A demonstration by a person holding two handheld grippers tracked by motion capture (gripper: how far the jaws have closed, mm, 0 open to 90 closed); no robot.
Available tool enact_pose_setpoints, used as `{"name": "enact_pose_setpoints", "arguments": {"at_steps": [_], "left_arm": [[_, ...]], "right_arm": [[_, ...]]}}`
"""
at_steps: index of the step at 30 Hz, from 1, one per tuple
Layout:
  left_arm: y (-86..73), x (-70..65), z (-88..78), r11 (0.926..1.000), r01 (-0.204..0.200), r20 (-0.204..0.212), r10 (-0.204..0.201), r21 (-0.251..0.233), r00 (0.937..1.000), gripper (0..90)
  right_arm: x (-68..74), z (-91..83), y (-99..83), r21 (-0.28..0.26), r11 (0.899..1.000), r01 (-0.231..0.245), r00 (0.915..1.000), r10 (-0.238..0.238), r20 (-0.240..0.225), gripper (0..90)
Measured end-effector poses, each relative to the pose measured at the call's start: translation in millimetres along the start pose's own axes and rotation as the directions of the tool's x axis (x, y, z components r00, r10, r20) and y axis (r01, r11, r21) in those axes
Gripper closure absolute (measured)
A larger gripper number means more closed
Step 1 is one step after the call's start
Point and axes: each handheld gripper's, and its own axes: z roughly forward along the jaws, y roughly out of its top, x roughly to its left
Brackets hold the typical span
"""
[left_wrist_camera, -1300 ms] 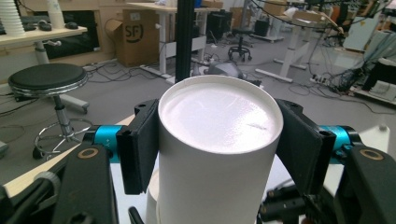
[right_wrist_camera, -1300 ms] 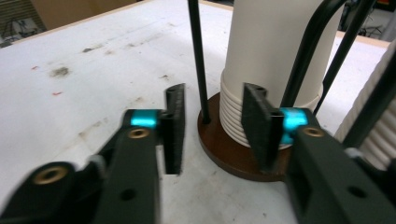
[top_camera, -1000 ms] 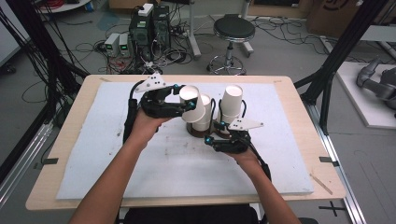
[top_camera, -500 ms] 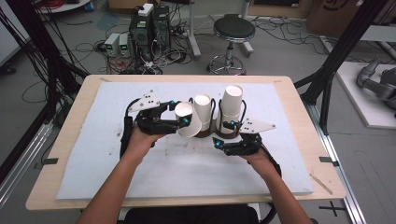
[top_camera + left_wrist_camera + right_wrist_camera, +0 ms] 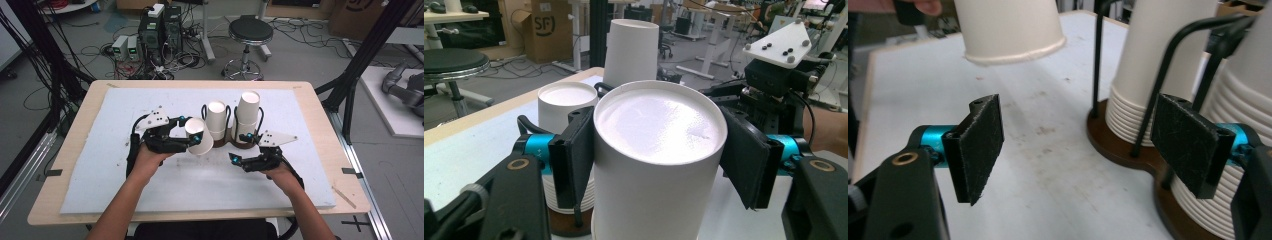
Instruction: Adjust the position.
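Note:
My left gripper (image 5: 192, 136) is shut on a white paper cup (image 5: 198, 140), held upside down and tilted just left of the cup holder. In the left gripper view the cup (image 5: 659, 150) sits base-up between both black pads. Two stacks of upturned white cups stand in a brown wire-framed holder (image 5: 240, 145): a shorter stack (image 5: 216, 120) and a taller one (image 5: 248, 111). My right gripper (image 5: 240, 147) is open in front of the holder, and in its own view the gripper (image 5: 1085, 145) holds nothing, with the holder's base (image 5: 1118, 145) and the stacks (image 5: 1148, 75) close ahead.
A white mat (image 5: 150, 200) covers the wooden table (image 5: 65, 165). A stool (image 5: 250, 32) and computer boxes (image 5: 160, 25) stand on the floor beyond the far edge. Black frame posts (image 5: 360, 65) rise at the table's right.
The left gripper has carried the cup away from the shorter stack, down and toward the person. The right gripper has shifted slightly rightward and stays open.

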Motion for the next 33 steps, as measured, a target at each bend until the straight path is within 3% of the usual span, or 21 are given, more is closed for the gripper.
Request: {"name": "enact_pose_setpoints", "arguments": {"at_steps": [8,11,17,23,33], "left_arm": [[-5.8,-4.6,0.9,0.9999,-0.008,0.016,0.008,0.01,0.9998,34.8],[-7.8,-8.7,2.0,0.9999,-0.014,0.032,0.014,0.007,0.9994,34.9],[-12.2,-17.6,6.1,0.9997,-0.025,0.069,0.025,0.0,0.9973,34.9],[-12.9,-23.9,9.8,0.9996,-0.03,0.117,0.03,-0.002,0.9927,34.9],[-12.6,-32.9,12.8,0.9991,-0.042,0.197,0.043,-0.009,0.9794,34.8]], "right_arm": [[5.7,1.5,2.5,-0.021,1.0,0.019,0.998,-0.02,-0.059,20.4],[8.0,-0.7,5.0,-0.04,0.999,0.004,0.9952,-0.008,-0.098,20.4],[18.9,-2.1,10.9,-0.086,0.996,0.04,0.9868,-0.053,-0.153,20.4],[21.2,4.2,10.8,-0.078,0.996,0.043,0.9828,-0.056,-0.176,20.4],[24.0,9.6,10.6,-0.089,0.995,0.036,0.9731,-0.055,-0.224,20.4]]}}
